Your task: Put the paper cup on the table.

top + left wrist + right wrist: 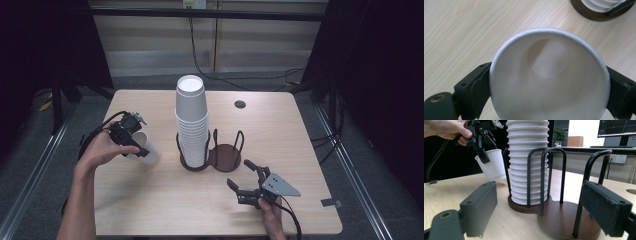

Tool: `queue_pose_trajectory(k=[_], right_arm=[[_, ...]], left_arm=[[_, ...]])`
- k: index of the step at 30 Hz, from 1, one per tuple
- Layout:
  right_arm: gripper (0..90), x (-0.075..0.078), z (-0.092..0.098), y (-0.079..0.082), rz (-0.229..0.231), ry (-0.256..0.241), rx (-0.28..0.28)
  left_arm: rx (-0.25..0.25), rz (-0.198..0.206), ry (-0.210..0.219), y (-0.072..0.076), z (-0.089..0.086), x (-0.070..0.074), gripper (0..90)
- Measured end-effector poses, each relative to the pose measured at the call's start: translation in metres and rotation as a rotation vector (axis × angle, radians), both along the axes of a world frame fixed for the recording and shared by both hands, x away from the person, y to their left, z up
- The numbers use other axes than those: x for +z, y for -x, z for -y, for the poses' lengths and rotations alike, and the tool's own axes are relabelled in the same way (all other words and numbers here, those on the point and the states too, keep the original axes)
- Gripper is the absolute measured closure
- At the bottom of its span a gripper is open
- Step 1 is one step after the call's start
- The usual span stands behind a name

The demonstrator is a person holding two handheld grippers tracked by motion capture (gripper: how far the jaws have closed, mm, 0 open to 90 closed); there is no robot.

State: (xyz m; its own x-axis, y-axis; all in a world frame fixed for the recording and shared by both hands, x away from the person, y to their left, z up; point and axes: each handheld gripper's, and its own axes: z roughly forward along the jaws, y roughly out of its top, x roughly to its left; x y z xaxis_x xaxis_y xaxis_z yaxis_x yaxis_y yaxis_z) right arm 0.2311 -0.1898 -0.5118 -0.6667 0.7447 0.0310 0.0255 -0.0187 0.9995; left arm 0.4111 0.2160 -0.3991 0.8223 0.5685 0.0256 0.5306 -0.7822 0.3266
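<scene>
— Paper cup [144,148], then: how did it feel in your left tongs [131,142]?

— Judging by its look, very light and thin-walled, so easy to crush. My left tongs were closed on it, one jaw on each side just under the rolled rim, which I took for the stiffest place to hold. Squeezing lower down would likely have dented the wall.

— Slippery?

— Probably a little; the outside seemed smooth. It was tilted, held just above the bench [150,200], left of the cup holder [224,156].

— And its looks?

— Plain white, tapered, empty; from the left gripper view I could see straight down to its round bottom [548,58].

— Your right tongs [245,180]?

— Spread wide, holding nothing, low over the bench and facing the holder's empty ring, with the tall stack of cups [191,120] standing in the other ring.

— Where might the single cup go?

— My guess was the stack or the free ring.
</scene>
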Motion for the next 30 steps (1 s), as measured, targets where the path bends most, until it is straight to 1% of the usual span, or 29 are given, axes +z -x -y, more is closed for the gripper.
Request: queue_pose_trajectory(k=[2, 3, 4, 5, 6, 8, 10, 12, 14, 15, 17, 19, 21, 23, 24, 25, 26, 27, 30], right_arm=[[13.2, 0.000, 0.000, 0.000, 0.001, -0.002, 0.002], [13.2, 0.000, 0.000, 0.000, 0.000, 0.000, 0.000], [13.1, 0.000, 0.000, 0.000, 0.001, -0.001, 0.002], [13.1, 0.000, 0.000, 0.000, 0.001, 0.000, 0.002], [13.1, 0.000, 0.000, 0.000, 0.001, 0.000, 0.002], [13.1, 0.000, 0.000, 0.000, 0.000, -0.001, 0.001], [13.1, 0.000, 0.000, 0.000, 0.000, 0.001, -0.001], [13.1, 0.000, 0.000, 0.000, 0.001, -0.001, 0.000], [13.1, 0.000, 0.000, 0.000, 0.001, -0.001, 0.000], [13.1, 0.000, 0.000, 0.000, 0.003, -0.001, -0.001], [13.1, 0.000, 0.000, 0.000, 0.001, -0.001, -0.001], [13.1, 0.000, 0.000, 0.000, 0.001, -0.001, -0.001], [13.1, 0.000, 0.000, 0.000, 0.001, -0.001, -0.001], [13.1, 0.000, 0.000, 0.000, 0.001, -0.001, -0.001], [13.2, 0.000, 0.000, 0.000, 0.001, -0.001, -0.001], [13.1, 0.000, 0.000, 0.000, 0.001, -0.001, -0.001], [13.1, 0.000, 0.000, 0.000, 0.002, -0.001, -0.001], [13.1, 0.000, 0.000, 0.000, 0.002, -0.001, -0.001], [13.1, 0.000, 0.000, 0.000, 0.002, -0.001, -0.003]], left_arm=[[0.011, 0.004, -0.011, 0.000, 0.003, -0.002, 9.0], [-0.006, -0.004, -0.027, 0.000, 0.004, -0.004, 8.8], [-0.010, -0.011, -0.038, -0.001, 0.005, -0.006, 8.6], [-0.010, -0.011, -0.038, -0.001, 0.005, -0.006, 8.4], [0.003, 0.002, -0.029, -0.001, 0.006, -0.008, 7.8], [0.012, 0.005, -0.027, -0.001, 0.008, -0.009, 7.4], [0.003, 0.013, -0.031, -0.002, 0.008, -0.009, 7.1], [0.005, 0.019, -0.035, -0.002, 0.009, -0.011, 6.5], [0.004, 0.037, -0.048, -0.003, 0.009, -0.015, 5.4], [0.009, 0.036, -0.043, -0.003, 0.009, -0.017, 5.1], [-0.007, 0.024, -0.046, -0.003, 0.009, -0.022, 5.6], [0.002, 0.032, -0.034, -0.003, 0.008, -0.025, 5.8], [-0.001, 0.037, -0.034, -0.002, 0.008, -0.026, 6.0], [-0.014, 0.032, -0.042, -0.002, 0.008, -0.026, 6.1], [-0.010, 0.033, -0.033, -0.001, 0.008, -0.027, 6.1], [-0.010, 0.033, -0.033, -0.001, 0.008, -0.027, 6.1], [-0.007, 0.040, -0.011, -0.001, 0.008, -0.028, 6.1], [-0.007, 0.040, -0.011, -0.001, 0.008, -0.028, 6.1], [-0.045, 0.040, 0.017, 0.001, 0.006, -0.029, 6.2]])
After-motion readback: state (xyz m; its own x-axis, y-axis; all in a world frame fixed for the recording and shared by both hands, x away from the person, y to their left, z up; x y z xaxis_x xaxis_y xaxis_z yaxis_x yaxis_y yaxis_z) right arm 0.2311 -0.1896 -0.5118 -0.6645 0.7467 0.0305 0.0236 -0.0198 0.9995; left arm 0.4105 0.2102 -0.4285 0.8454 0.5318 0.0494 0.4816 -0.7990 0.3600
